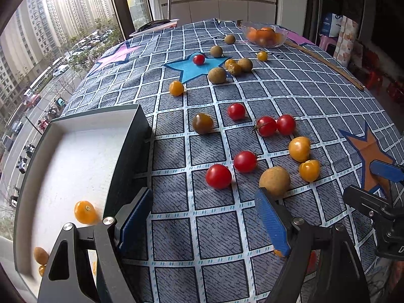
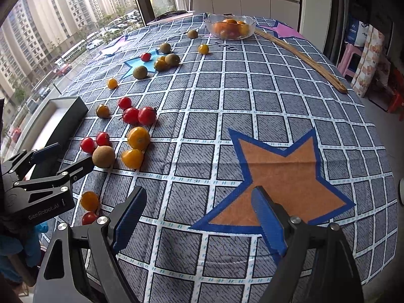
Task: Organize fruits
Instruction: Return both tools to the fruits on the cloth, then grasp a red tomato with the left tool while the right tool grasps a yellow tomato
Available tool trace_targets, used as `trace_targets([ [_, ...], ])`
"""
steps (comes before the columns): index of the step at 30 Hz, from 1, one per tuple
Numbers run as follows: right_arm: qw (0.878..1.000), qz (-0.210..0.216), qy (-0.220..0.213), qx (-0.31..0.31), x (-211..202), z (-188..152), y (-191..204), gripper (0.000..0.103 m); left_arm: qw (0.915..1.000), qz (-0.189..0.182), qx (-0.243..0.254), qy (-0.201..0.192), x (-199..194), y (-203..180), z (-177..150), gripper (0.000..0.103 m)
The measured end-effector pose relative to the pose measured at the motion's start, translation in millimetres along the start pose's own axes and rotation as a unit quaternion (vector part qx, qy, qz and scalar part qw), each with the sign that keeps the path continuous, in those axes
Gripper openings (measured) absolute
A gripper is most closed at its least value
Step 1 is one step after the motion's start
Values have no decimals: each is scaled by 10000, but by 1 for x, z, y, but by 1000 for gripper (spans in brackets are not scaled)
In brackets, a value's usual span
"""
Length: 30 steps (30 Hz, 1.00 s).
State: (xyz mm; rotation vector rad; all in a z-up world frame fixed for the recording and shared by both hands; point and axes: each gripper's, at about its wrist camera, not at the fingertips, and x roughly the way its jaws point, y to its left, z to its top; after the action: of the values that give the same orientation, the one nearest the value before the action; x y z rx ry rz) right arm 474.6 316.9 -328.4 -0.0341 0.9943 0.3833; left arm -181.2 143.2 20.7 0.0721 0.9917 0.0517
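Red cherry tomatoes (image 1: 218,176), yellow tomatoes (image 1: 299,148) and brown longans (image 1: 274,181) lie scattered on the checked tablecloth (image 1: 214,227). A dark box with a white inside (image 1: 75,156) at the left holds a yellow tomato (image 1: 85,212) and a longan (image 1: 40,255). My left gripper (image 1: 204,209) is open and empty, just short of the near red tomato and longan, beside the box. My right gripper (image 2: 199,207) is open and empty over the orange star (image 2: 282,176), right of the fruit cluster (image 2: 137,138). The left gripper shows in the right wrist view (image 2: 60,156).
A glass bowl of orange fruit (image 1: 263,34) stands at the far edge; it also shows in the right wrist view (image 2: 231,26). A long wooden stick (image 2: 300,58) lies along the right side. A window is at the left, with stools and bags at the right.
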Motion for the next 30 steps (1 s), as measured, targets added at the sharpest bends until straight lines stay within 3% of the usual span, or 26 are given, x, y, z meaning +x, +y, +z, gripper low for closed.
trace_targets([
  [5, 9994, 101, -32, -321, 7, 6, 18, 86, 10000, -1, -41, 66, 9, 7, 3, 83],
  [11, 9981, 233, -20, -564, 19, 12, 38, 65, 9999, -115, 67, 20, 13, 3, 8, 73],
  [15, 9970, 217, -72, -741, 25, 18, 49, 57, 9995, -306, 113, 30, 12, 0, 11, 52],
  [17, 9968, 189, -103, -769, 27, 20, 52, 47, 9991, -406, 139, 30, 12, -3, 12, 39],
  [19, 9968, 252, -99, -753, 28, 22, 53, 23, 9986, -504, 157, 38, 12, -6, 13, 25],
  [30, 9975, 660, -1, -245, 10, 10, 33, 22, 9971, -765, -40, 49, -5, -3, -1, 22],
])
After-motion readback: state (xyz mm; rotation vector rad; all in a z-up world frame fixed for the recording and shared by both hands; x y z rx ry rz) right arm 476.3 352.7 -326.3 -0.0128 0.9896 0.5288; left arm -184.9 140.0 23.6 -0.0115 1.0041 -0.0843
